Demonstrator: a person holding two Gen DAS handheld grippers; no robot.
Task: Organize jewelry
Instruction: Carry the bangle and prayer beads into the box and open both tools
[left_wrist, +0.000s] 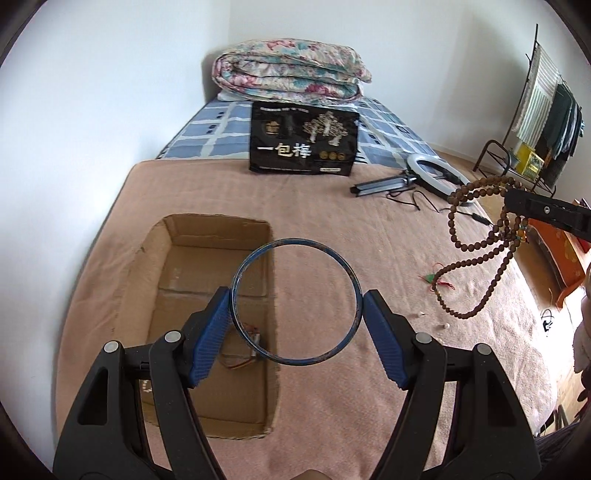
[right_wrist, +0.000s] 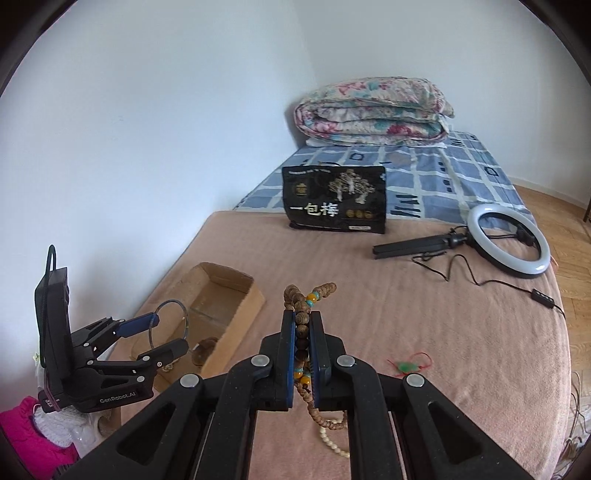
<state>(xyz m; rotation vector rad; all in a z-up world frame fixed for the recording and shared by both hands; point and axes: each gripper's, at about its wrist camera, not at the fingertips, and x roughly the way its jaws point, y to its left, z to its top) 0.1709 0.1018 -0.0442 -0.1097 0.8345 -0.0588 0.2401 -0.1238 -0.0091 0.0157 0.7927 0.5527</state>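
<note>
Left gripper (left_wrist: 295, 314) clamps the blue bangle (left_wrist: 295, 302); right gripper (right_wrist: 302, 325) pinches the bead necklace (right_wrist: 301, 325).

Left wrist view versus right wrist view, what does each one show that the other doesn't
Only the left wrist view shows the clothes rack and the bead necklace hanging in full loops. Only the right wrist view shows the pink garment and the whole left gripper holding the blue bangle. Both show the cardboard box, black bag, ring light and floral quilt.
</note>
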